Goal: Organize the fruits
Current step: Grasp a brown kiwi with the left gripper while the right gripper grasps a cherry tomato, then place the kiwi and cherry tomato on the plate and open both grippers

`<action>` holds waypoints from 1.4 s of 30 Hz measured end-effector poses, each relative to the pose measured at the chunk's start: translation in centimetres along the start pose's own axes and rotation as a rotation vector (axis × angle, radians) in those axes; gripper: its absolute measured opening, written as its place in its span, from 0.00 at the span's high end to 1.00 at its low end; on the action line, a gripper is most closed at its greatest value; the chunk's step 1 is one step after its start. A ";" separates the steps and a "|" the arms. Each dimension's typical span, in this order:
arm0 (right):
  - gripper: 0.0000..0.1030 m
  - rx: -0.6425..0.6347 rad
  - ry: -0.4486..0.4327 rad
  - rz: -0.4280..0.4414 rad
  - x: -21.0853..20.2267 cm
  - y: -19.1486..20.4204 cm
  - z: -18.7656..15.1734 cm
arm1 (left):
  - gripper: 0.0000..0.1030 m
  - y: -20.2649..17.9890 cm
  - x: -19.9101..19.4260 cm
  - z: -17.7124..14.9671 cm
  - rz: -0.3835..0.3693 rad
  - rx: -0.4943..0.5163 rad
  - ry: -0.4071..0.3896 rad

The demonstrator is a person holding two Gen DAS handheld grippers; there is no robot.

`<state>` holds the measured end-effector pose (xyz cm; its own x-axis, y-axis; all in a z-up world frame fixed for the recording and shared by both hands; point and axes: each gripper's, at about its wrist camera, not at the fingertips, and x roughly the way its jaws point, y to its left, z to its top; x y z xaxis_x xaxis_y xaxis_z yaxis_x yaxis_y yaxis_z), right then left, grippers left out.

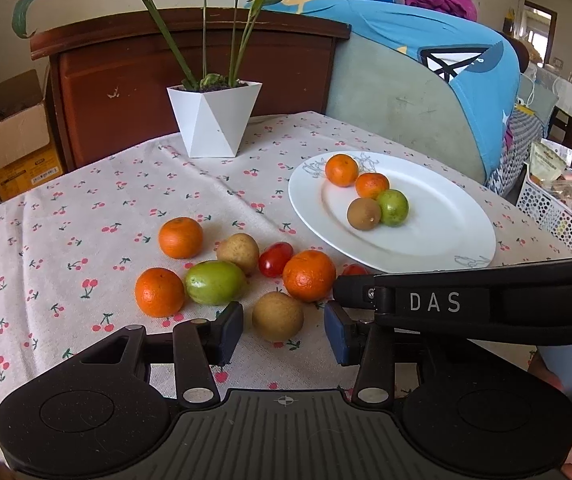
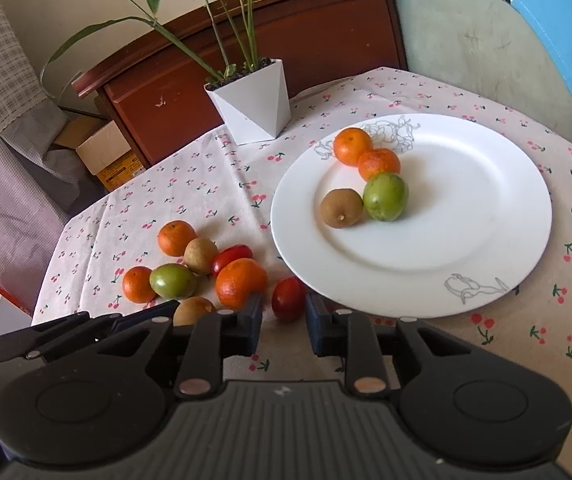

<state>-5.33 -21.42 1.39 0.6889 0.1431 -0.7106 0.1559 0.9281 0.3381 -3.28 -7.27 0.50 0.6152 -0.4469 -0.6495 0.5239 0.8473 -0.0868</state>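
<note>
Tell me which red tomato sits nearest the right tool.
The red tomato beside the plate rim, just ahead of the open right tool; the other lies farther back.

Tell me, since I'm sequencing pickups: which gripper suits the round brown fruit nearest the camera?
Left gripper: open, the round brown fruit lies between its fingers. Right gripper faces a red tomato.
</note>
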 end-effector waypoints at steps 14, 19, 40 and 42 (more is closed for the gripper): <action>0.84 -0.001 0.009 -0.002 -0.2 -0.2 0.0 | 0.77 0.0 -0.5 0.1 0.008 -0.001 -0.004; 0.84 -0.005 0.000 0.022 -1.1 -0.1 -0.1 | 0.76 0.1 -1.6 0.2 0.016 -0.004 -0.012; 0.84 0.148 -0.176 -0.063 -6.8 -4.5 3.0 | 0.76 -2.8 -1.6 4.1 -0.060 -0.060 -0.085; 0.84 0.160 -0.169 -0.070 -6.5 -4.9 2.9 | 0.76 -3.4 -1.0 4.3 -0.074 -0.054 -0.081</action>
<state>-8.55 -27.89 6.18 0.7790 0.0080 -0.6269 0.3087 0.8654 0.3946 -3.14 -10.98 4.68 0.6223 -0.5288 -0.5771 0.5389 0.8242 -0.1741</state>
